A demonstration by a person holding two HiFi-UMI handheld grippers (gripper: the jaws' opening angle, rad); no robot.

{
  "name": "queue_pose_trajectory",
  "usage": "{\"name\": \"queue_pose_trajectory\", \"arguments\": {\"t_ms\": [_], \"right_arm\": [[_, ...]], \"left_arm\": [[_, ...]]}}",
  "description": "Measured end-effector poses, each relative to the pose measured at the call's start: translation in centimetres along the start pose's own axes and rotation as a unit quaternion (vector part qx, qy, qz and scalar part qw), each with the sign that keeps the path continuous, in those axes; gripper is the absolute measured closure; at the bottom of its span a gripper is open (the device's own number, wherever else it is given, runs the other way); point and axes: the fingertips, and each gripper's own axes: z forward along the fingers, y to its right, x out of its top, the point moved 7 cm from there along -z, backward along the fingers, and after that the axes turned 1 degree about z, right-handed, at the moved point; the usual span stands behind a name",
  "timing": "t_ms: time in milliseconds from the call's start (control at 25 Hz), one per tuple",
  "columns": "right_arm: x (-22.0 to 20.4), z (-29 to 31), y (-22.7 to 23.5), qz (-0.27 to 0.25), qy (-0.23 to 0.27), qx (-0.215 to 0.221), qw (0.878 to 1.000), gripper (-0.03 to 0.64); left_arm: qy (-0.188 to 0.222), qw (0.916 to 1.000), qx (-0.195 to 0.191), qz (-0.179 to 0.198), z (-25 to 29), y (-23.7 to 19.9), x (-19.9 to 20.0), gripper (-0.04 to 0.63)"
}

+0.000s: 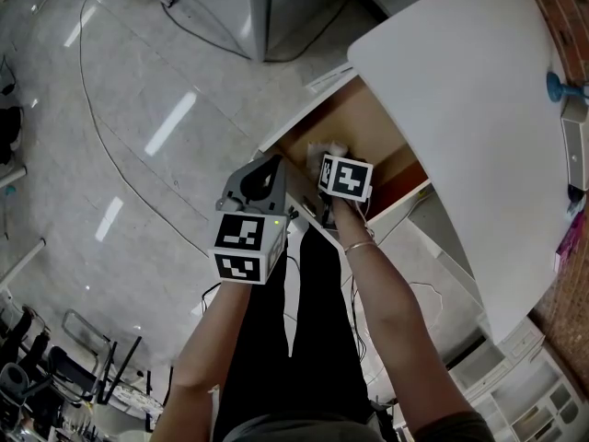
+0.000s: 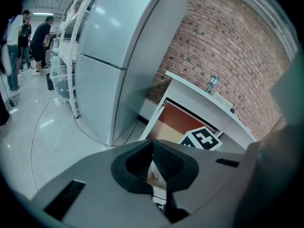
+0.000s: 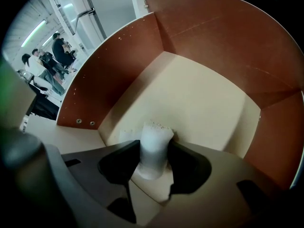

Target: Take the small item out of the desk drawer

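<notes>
White small item [image 3: 153, 148] on the floor of the open drawer [image 3: 204, 99], near its front edge, pinched between the pads of the right gripper [image 3: 155, 159]. Left gripper [image 2: 153, 163] closed on nothing, held beside the table [image 1: 460, 109]. Done, judging by this: opening, reaching, gripping; left: lifting clear.

The drawer [image 3: 114, 70] has reddish-brown walls and a pale cream floor. The small item [image 3: 154, 146] is white, faintly speckled along its top edge. The right gripper [image 3: 153, 163] and the left gripper [image 2: 153, 161] are both grey with black pads, and the left one's pad shows a fine crosshatch. Each marker cube [image 1: 247, 245] bears black-and-white square patterns. At the right of the head view, the desk top [image 1: 460, 109] is white. The floor [image 1: 138, 109] is glossy pale grey with white light streaks. The brick wall [image 2: 228, 46] is red-brown with pale mortar lines. The person's trousers [image 1: 304, 339] are black.
</notes>
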Motion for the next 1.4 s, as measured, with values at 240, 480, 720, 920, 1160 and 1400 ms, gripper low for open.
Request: {"name": "queue_pose_trajectory", "arguments": {"t_ms": [240,480,720,920,1160,1400], "right_arm": [[0.0,-0.8,0.0,-0.018,0.015,0.003,1.000,0.443],[-0.4,-2.3,-0.2,0.001,0.034,0.021,0.999,0.445],[-0.3,-4.5,-0.5,0.012,0.056,0.035,0.998,0.445],[-0.4,-6.2,-0.6,0.012,0.066,0.038,0.997,0.445],[-0.4,-9.0,-1.2,0.017,0.086,0.058,0.994,0.445],[-0.4,-12.7,-1.7,0.022,0.114,0.076,0.990,0.445]], "left_arm": [[0.001,1.0000,0.000,0.003,-0.1,-0.1,0.2,0.574],[0.006,1.0000,0.000,0.007,-0.5,-0.3,0.7,0.574],[0.008,0.9999,-0.001,0.011,-0.8,-0.3,1.3,0.574],[0.012,0.9999,-0.001,0.008,-1.3,-0.4,2.0,0.574],[0.016,0.9998,-0.006,0.010,-2.0,0.0,2.8,0.574],[0.019,0.9995,-0.014,0.021,-2.6,1.2,3.4,0.574]]}}
